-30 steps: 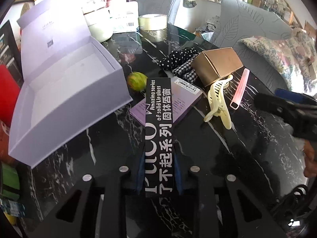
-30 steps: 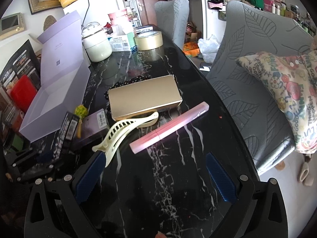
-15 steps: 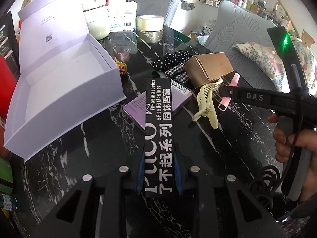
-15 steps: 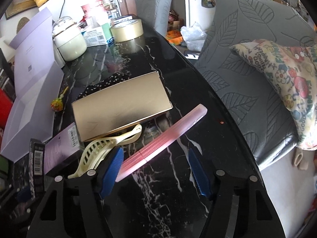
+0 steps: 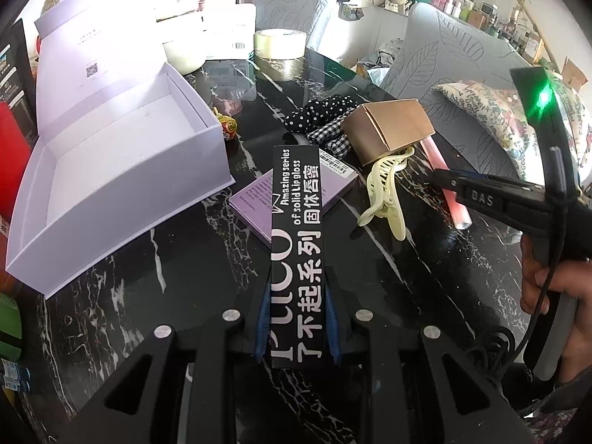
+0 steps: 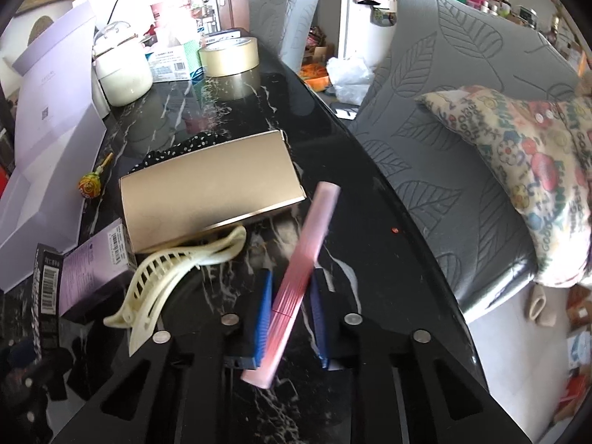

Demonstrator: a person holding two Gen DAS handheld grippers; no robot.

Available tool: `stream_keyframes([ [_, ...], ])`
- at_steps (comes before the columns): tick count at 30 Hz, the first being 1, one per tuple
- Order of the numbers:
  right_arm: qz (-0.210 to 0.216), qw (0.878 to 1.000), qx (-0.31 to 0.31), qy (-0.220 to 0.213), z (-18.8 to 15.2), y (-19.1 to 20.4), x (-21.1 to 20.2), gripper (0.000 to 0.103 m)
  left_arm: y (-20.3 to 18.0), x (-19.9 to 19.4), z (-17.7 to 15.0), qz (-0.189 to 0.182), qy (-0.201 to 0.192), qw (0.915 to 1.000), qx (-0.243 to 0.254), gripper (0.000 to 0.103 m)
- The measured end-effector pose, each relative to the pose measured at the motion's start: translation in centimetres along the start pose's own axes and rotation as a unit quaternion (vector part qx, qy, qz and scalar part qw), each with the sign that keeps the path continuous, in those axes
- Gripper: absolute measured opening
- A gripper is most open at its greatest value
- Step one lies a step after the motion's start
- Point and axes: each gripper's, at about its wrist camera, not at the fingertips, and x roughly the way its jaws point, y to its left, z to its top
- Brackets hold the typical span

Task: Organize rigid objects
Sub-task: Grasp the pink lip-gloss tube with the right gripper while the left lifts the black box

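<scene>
Left wrist: left gripper (image 5: 296,318) clamps slim black carton (image 5: 298,236); right gripper (image 6: 290,318) pinches pink ribbed stick (image 6: 301,270); glossy marble table (image 6: 370,259).

Black box (image 5: 296,251): white print "Amazing series of solid Lip gloss", Chinese "固体唇蜜" and "不起系列", with large Latin letters that are partly hidden; a barcode on its side in the right wrist view.
Right gripper (image 5: 444,181): "DAS" in pale letters on its black arm.
Cushion (image 6: 532,174): coloured letters, "FUNNY" and "GOOD" among them.
Purple box (image 6: 92,273): barcode label, digits too small to read.
White box lid (image 5: 92,59): a QR code and a short word too faint to read.
</scene>
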Motion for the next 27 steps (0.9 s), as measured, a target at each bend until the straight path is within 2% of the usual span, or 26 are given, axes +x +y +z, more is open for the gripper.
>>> stream_keyframes([
  [3, 0.005, 1.0, 0.007, -0.002, -0.8, -0.6, -0.6, 0.014, -0.2, -0.2, -0.2, 0.0, -0.001, 1.0, 0.0, 0.025],
  [13, 0.033, 0.999, 0.026, -0.005, -3.9, -1.9, -3.4, 0.013, -0.5, -1.6, -1.1, 0.002, -0.012, 0.9999, 0.0, 0.025],
  [22, 0.046, 0.999, 0.009, -0.018, -5.5, -1.2, -6.3, 0.013, -0.5, -2.9, -2.4, 0.009, -0.016, 0.9998, -0.004, 0.025],
  [27, 0.072, 0.997, -0.007, -0.022, -6.3, -0.1, -7.7, 0.013, -0.1, -3.7, -3.1, 0.022, -0.017, 0.9995, -0.013, 0.025],
])
